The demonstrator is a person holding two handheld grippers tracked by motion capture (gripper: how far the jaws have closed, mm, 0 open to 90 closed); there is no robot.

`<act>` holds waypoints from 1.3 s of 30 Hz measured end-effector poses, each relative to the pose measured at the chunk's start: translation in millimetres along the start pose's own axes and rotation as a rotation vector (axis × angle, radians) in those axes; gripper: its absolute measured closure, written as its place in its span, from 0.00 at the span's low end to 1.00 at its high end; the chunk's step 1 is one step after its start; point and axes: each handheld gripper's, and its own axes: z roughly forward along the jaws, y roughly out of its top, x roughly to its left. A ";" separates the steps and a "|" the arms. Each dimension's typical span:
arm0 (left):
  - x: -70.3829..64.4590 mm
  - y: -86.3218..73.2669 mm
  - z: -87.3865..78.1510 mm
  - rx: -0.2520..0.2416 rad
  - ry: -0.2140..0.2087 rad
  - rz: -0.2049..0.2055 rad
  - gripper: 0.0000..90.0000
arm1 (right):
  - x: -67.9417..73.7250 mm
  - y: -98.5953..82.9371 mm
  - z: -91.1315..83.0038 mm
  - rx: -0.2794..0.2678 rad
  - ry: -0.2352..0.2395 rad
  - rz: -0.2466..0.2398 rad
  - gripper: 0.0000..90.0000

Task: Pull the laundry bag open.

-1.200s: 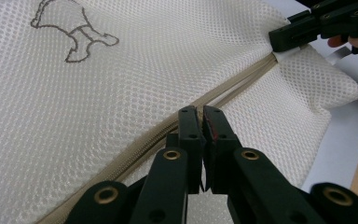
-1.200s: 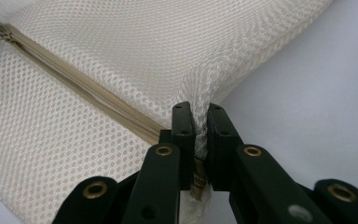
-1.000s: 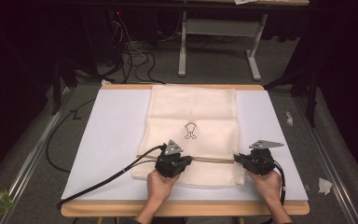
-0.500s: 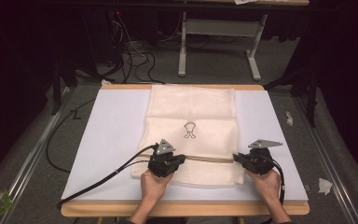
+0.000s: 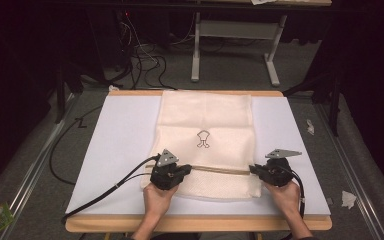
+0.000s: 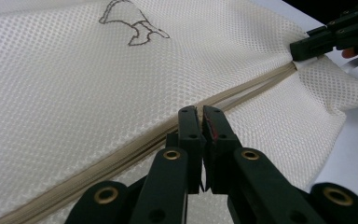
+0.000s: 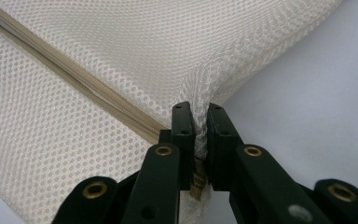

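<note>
Both grippers, left [image 5: 182,169] and right [image 5: 256,170], were clamped on the mesh laundry bag's [image 5: 207,120] zipper [image 5: 220,170]; next, the left one should probably slide along it.

You sit in a lab-like workroom: your white-topped table [image 5: 120,150] stands over grey carpet, tangled cables [image 5: 145,60] and a bare desk frame [image 5: 235,55].

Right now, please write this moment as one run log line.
left tongs: shut on zip | right tongs: shut on bag edge | bag: flat on table
</note>
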 end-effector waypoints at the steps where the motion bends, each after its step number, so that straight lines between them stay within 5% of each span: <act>1: 1.6 0.7 -3.1 -0.008 -0.001 -0.011 0.97 | -0.5 0.2 0.1 0.001 -0.001 -0.005 0.94; 34: 22.5 -6.3 -37.0 -0.061 0.045 -0.046 0.97 | 4.3 6.5 0.6 0.004 -0.023 -0.028 0.94; 39: 23.7 -5.8 -45.8 -0.062 0.093 -0.019 0.97 | 2.4 5.6 1.4 0.006 -0.029 -0.024 0.94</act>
